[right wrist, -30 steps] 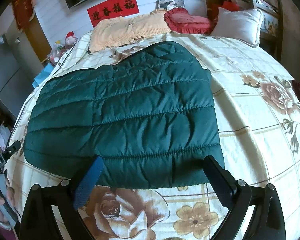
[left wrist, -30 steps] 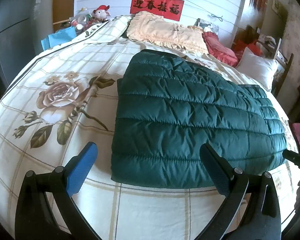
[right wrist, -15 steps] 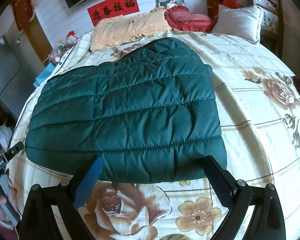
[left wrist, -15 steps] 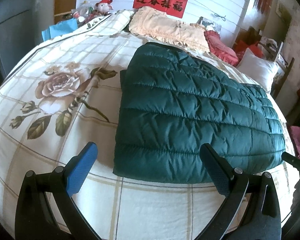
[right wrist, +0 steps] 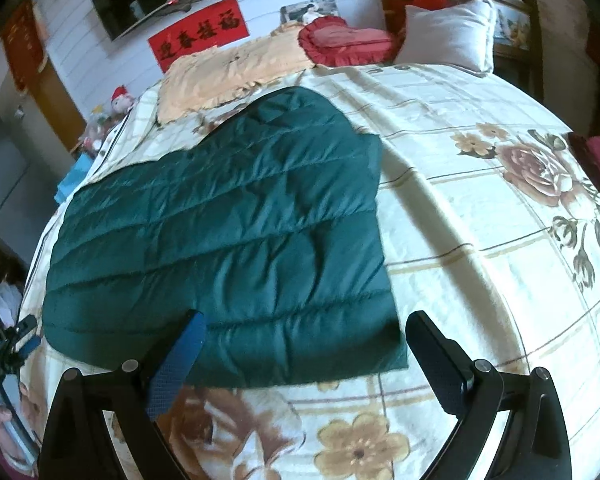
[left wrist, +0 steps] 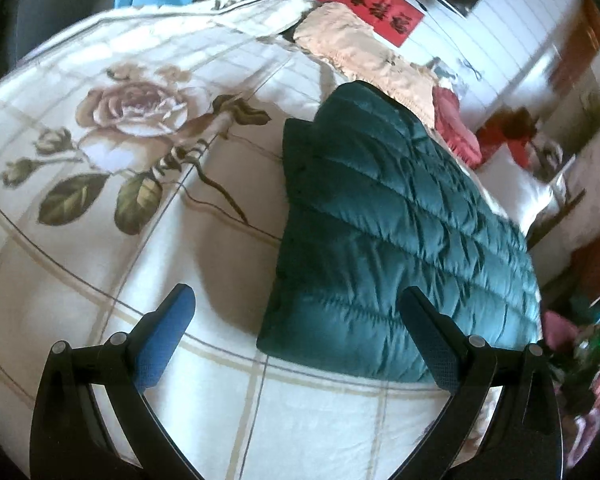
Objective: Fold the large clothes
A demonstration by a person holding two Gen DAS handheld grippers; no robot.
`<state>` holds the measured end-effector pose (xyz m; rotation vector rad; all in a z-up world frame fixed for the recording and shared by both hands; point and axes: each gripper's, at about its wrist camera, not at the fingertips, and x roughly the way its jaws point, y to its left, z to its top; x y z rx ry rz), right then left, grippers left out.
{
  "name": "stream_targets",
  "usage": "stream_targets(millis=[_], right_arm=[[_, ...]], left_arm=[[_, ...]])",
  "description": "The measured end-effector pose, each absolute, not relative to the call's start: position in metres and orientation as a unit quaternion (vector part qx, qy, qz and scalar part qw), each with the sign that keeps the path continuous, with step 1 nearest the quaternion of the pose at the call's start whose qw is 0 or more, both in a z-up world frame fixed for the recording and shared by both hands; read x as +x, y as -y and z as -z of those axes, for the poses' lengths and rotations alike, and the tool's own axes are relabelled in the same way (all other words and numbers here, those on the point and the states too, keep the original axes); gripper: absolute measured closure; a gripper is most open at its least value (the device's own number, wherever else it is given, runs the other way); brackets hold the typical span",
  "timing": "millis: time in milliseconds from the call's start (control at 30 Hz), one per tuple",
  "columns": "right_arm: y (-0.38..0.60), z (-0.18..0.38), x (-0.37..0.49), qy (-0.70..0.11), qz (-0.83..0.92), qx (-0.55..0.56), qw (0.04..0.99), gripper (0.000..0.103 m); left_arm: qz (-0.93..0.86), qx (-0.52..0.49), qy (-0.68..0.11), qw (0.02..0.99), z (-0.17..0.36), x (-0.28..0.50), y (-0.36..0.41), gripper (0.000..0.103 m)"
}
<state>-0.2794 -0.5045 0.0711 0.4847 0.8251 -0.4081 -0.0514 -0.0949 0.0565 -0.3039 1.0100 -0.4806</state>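
The left gripper (left wrist: 296,332) stood wide open and held nothing, and the right gripper (right wrist: 304,348) was open and empty too. Compared with one second earlier, the left one had swung and tilted, so the near left corner of the green quilted jacket (left wrist: 384,240) now sat between its fingers, while before it looked at the whole near edge. The right gripper had come a little closer to the near right corner of the jacket (right wrist: 228,232). The garment itself had not moved. I judged that both hands were lining up on the two near corners for the next fold, which was not yet started.

The jacket lay flat in the middle of the bed, already folded to a rough rectangle, puffy and with stitched bands across. Under it was the floral bedspread (right wrist: 480,208). Beyond, at the head of the bed, were a peach pillow (right wrist: 228,68) and a red heart-shaped cushion (right wrist: 344,42).
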Motion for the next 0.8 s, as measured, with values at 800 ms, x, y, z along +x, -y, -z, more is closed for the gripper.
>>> stream_targets(millis=[800], right_arm=[[0.563, -0.033, -0.219, -0.393, 0.06, 0.32, 0.86, 0.0]], left_arm=[[0.275, -0.186, -0.519, 0.787, -0.032, -0.008, 0.125, 0.001]])
